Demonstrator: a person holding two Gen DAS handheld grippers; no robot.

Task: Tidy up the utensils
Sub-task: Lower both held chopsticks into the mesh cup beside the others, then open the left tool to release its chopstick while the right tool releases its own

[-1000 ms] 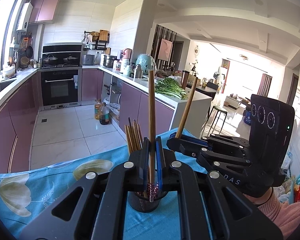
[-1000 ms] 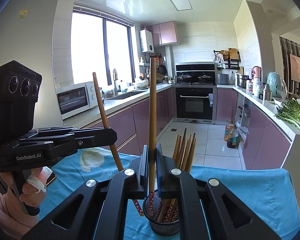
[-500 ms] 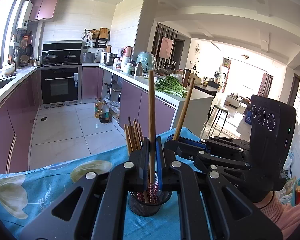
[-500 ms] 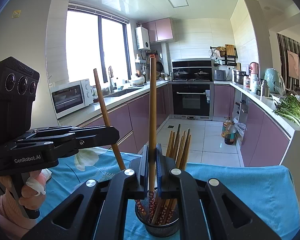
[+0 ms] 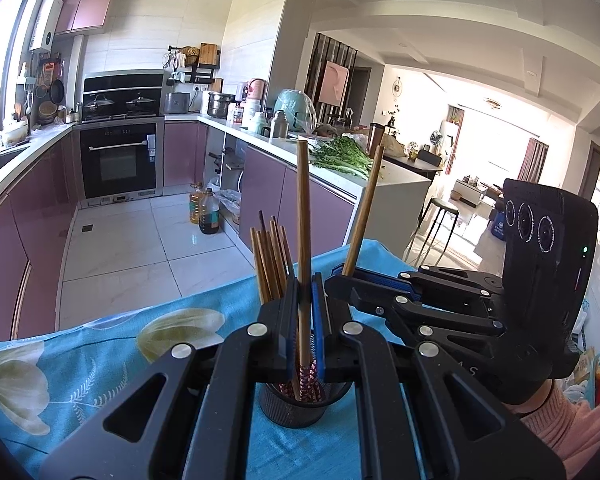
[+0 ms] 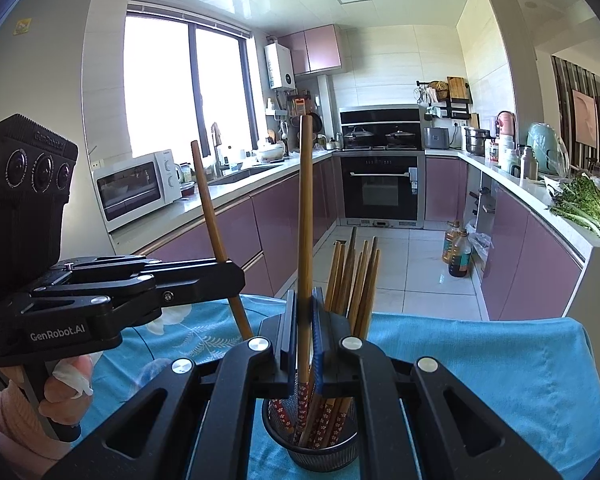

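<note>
— Well, what changed in the left view?
— My left claw (image 5: 305,300) clamps its chopstick (image 5: 303,216); the mesh holder (image 5: 296,404) has crept nearer beneath.
— Right view?
— Same: right claw (image 6: 303,312) pinching a chopstick (image 6: 306,208), tip lower into the holder (image 6: 312,440) on the counter (image 6: 500,360); release soon

A U-shaped kitchen with mauve base cabinets (image 6: 284,220) under pale countertops (image 6: 540,196) and a floor of large white tiles (image 5: 112,240). A black built-in oven (image 6: 382,192) sits below a hob at the far wall, which is tiled in cream. Daylight pours through a tall window (image 6: 180,84) above a white microwave (image 6: 136,188). Past the counter, a bright living room (image 5: 480,152) opens under a stepped ceiling (image 5: 440,32).
</note>
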